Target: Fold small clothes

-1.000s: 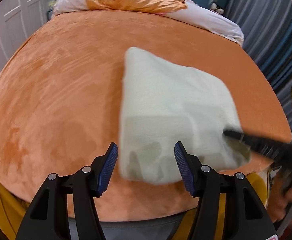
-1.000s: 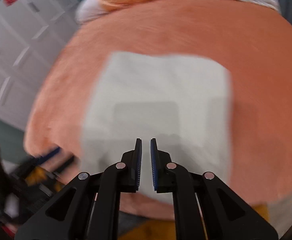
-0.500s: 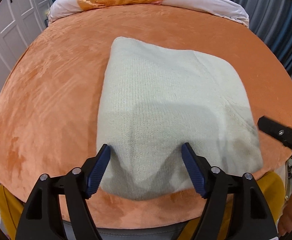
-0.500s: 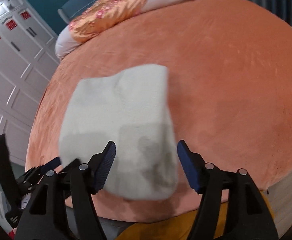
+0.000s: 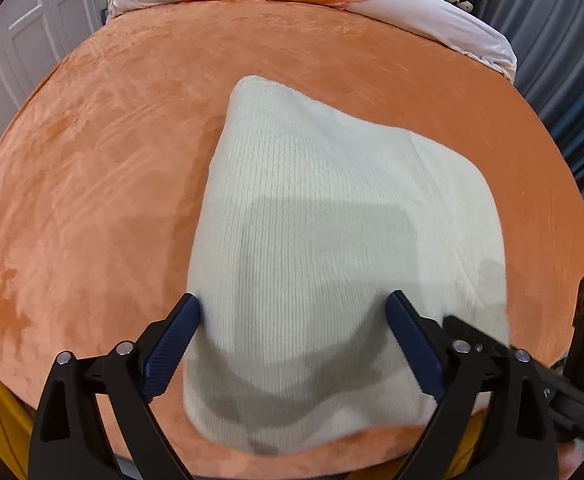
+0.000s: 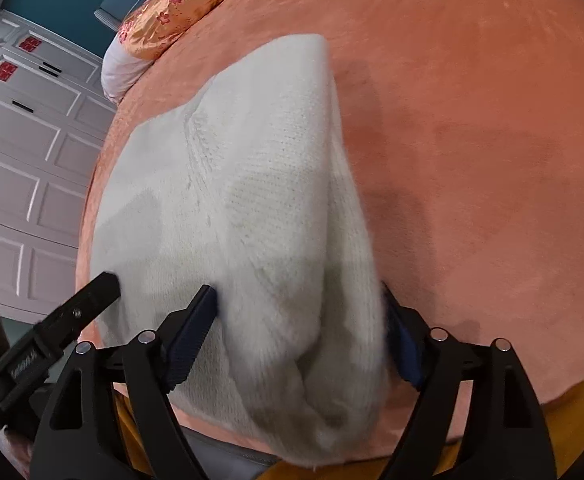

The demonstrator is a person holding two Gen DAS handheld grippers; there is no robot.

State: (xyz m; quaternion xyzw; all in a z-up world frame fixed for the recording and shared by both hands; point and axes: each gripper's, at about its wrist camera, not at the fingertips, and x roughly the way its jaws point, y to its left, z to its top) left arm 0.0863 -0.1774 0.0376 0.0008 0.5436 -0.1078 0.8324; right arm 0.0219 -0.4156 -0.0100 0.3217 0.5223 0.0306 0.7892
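The orange bed (image 5: pixel 92 184) is seen stretching well clear toward twelve o'clock, its near edge at six o'clock under both tongs. The folded cream knit garment (image 5: pixel 331 216) lies on it, long axis from six to twelve o'clock, near end overhanging that edge. The left tongs (image 5: pixel 292 340) straddle its near left part, the right tongs (image 6: pixel 295 332) its near right corner; both are opening wide, cloth between but not pinched.
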